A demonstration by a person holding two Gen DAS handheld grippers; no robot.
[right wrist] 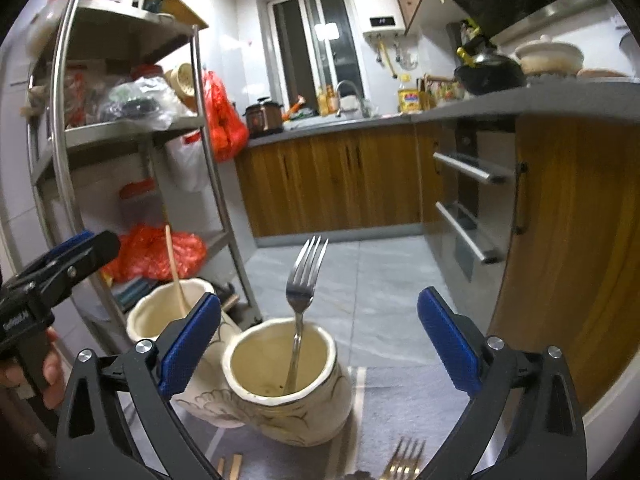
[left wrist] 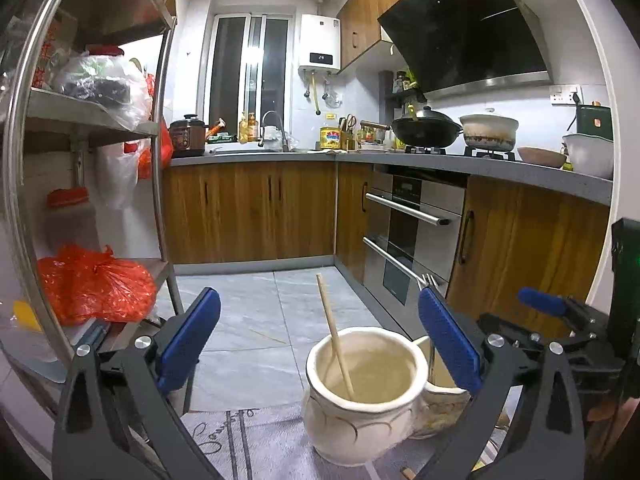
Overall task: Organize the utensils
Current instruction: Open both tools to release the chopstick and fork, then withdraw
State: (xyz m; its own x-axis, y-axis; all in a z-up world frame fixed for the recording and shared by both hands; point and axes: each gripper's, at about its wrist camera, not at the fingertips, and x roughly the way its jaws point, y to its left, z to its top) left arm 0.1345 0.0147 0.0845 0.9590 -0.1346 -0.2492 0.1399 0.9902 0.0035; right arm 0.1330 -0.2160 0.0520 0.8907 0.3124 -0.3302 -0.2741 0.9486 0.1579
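Observation:
Two cream ceramic jars stand side by side on a grey mat. The left jar (left wrist: 340,432) (right wrist: 200,404) holds one wooden chopstick (left wrist: 334,336) (right wrist: 175,272). A steel fork (right wrist: 306,276) stands tines up in the right jar (right wrist: 312,416). My left gripper (left wrist: 320,344) is open just above and behind the chopstick jar, with nothing between its pads. Just as wide stands my right gripper (right wrist: 318,344), open over the fork jar and touching nothing. Another fork (right wrist: 404,464) and chopstick ends (right wrist: 230,466) lie on the mat at the bottom edge.
A steel shelf rack (right wrist: 208,184) with red plastic bags (left wrist: 92,284) stands at the left. Wooden cabinets and an oven (left wrist: 412,236) line the right. Tiled floor (left wrist: 256,312) lies beyond the jars. A hand (right wrist: 52,372) holds the left gripper's handle.

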